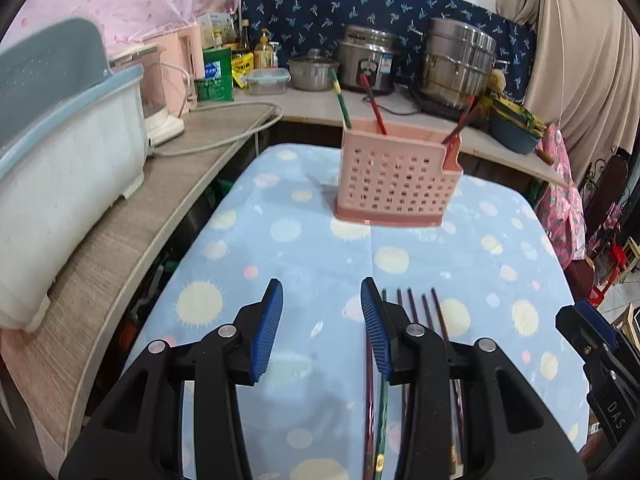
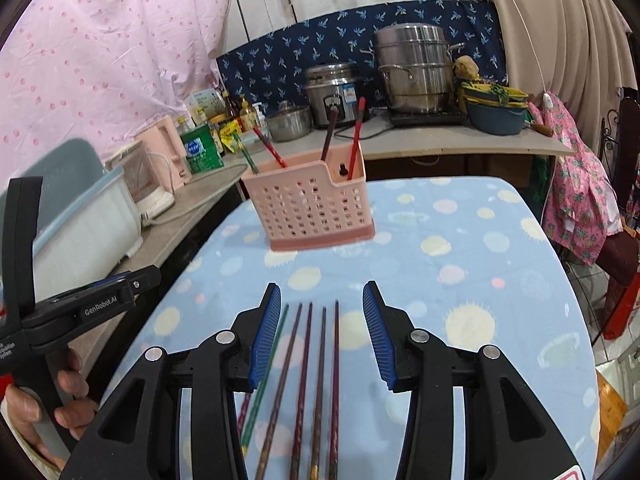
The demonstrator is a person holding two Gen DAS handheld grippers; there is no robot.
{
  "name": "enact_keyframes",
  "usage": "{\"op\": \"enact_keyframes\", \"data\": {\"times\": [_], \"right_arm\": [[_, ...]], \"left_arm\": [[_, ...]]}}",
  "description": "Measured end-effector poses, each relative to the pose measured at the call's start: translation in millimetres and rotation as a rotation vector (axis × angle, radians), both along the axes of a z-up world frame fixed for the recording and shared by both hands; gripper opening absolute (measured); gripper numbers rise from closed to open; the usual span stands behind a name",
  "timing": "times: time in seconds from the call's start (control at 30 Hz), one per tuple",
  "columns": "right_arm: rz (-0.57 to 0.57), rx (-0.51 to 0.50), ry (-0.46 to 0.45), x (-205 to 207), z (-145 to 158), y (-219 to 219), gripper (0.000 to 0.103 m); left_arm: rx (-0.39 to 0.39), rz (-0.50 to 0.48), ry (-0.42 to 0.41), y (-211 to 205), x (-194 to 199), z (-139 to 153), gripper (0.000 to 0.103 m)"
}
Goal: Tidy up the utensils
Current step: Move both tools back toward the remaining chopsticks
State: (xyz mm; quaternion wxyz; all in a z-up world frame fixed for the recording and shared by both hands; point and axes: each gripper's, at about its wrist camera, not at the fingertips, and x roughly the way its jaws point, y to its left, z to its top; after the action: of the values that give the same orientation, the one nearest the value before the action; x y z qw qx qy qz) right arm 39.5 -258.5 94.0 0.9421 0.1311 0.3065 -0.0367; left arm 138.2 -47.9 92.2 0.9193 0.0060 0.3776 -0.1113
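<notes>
A pink perforated utensil basket [image 1: 394, 184] [image 2: 312, 210] stands upright on the blue dotted tablecloth [image 1: 280, 264], with several chopsticks [image 1: 374, 104] leaning in it. Several loose chopsticks [image 2: 310, 360] lie side by side on the cloth, pointing toward the basket. My right gripper [image 2: 320, 328] is open above them, and they show in the gap between its fingers, untouched by the pads. My left gripper [image 1: 322, 328] is open with nothing in it, just left of the loose chopsticks [image 1: 416, 312]. A hand [image 2: 68, 392] holds the left gripper [image 2: 80, 308].
A white and blue dish rack [image 1: 60, 160] sits on the wooden counter [image 1: 120, 240] to the left of the table. Behind the basket are a rice cooker [image 1: 370, 66], steel pots [image 1: 460, 64], bottles and a green tin [image 1: 214, 76]. Patterned clothes [image 2: 580, 200] hang at the right.
</notes>
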Motion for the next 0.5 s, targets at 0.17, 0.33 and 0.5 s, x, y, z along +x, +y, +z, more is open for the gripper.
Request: {"op": "enact_keyframes", "data": {"times": [0.17,0.33,0.5], "right_arm": [[0.002,-0.006,0.045,-16,-20,6,0.042],[0.009,-0.031,0.086,-29,-38,14,0.042],[0.015,-0.043,0.131,-40,-60,21,0.042]], "left_arm": [[0.012,-0.007,0.052,5,-13,-23,0.039],[0.030,-0.010,0.089,11,-25,-43,0.039],[0.046,-0.010,0.131,17,-35,-63,0.039]]}}
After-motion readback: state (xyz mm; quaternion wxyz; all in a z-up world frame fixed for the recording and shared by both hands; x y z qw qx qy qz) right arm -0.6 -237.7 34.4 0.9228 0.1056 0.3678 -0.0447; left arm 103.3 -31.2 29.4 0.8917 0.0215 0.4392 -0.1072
